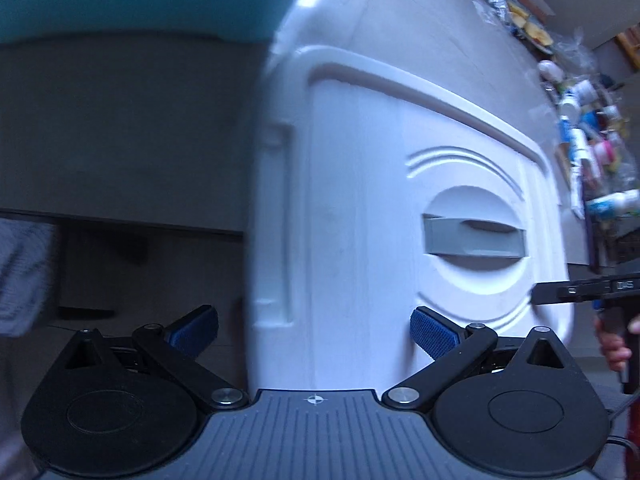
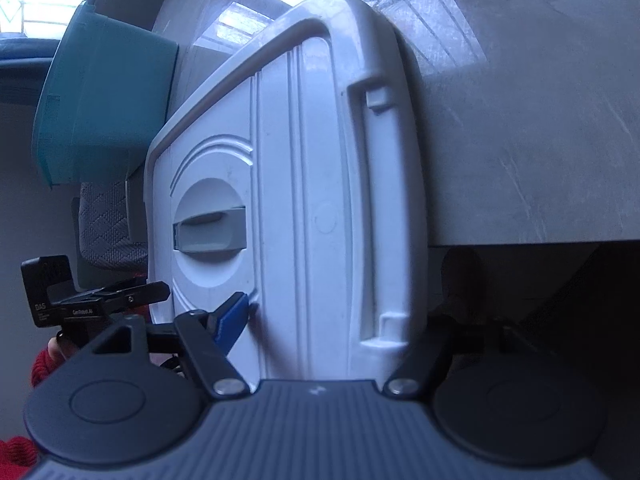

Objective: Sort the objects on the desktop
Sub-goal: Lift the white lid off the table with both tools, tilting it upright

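The jaws of the left gripper (image 1: 314, 330) are standing wide apart over the near left edge of a white lidded box (image 1: 400, 184), gripping nothing. The jaws of the right gripper (image 2: 320, 316) are straddling the box's right half, though whether they are pressing it I cannot tell. The box is sitting on the grey counter (image 2: 540, 128), beside a teal tub (image 2: 108, 96).

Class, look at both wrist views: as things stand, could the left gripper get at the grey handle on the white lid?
Probably yes. The left gripper is open, nothing lies between it and the grey handle on the white lid.
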